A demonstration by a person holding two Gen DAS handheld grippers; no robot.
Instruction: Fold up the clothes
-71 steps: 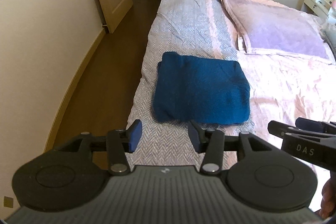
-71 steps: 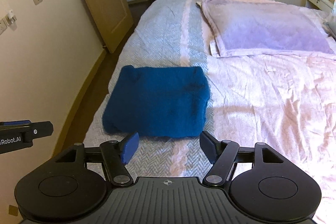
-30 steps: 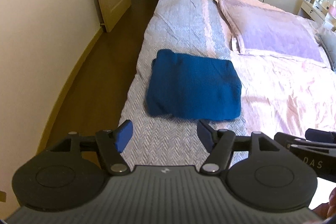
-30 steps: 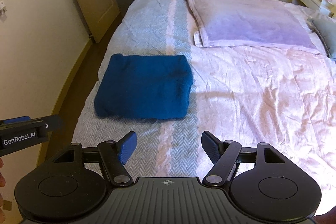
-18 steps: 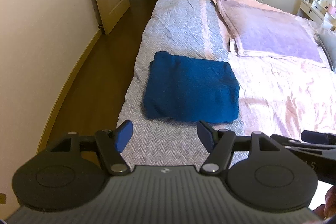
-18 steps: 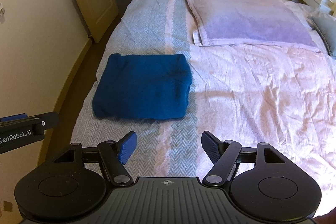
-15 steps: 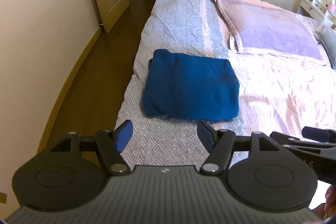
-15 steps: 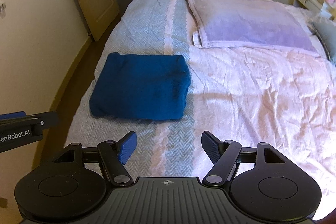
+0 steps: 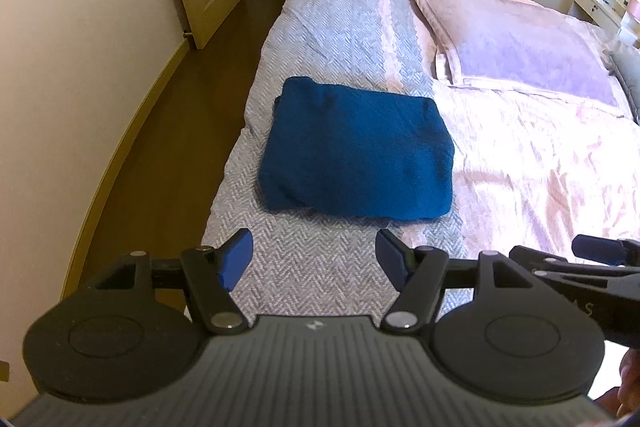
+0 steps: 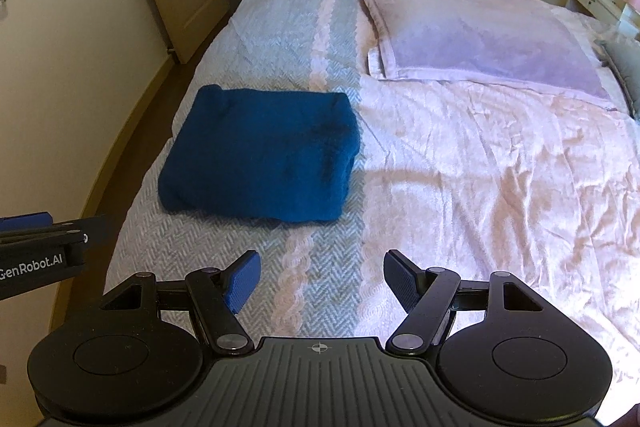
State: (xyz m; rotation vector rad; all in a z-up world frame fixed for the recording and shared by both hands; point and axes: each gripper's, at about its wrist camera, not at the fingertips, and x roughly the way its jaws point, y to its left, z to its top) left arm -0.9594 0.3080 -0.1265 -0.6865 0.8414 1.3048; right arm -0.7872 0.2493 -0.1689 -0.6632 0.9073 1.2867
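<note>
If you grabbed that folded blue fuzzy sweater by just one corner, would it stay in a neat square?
Probably not. The folded blue knitted garment looks soft, with rounded, sagging edges, so lifted by one corner its layers would likely flop open. It looks thick but fluffy, so probably fairly light. Pushed across the grey herringbone bedspread, it would probably bunch rather than slide.

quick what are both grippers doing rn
Left gripper: open, holding nothing, short of the folded dark blue knit garment.
Right gripper: open, holding nothing.
</note>
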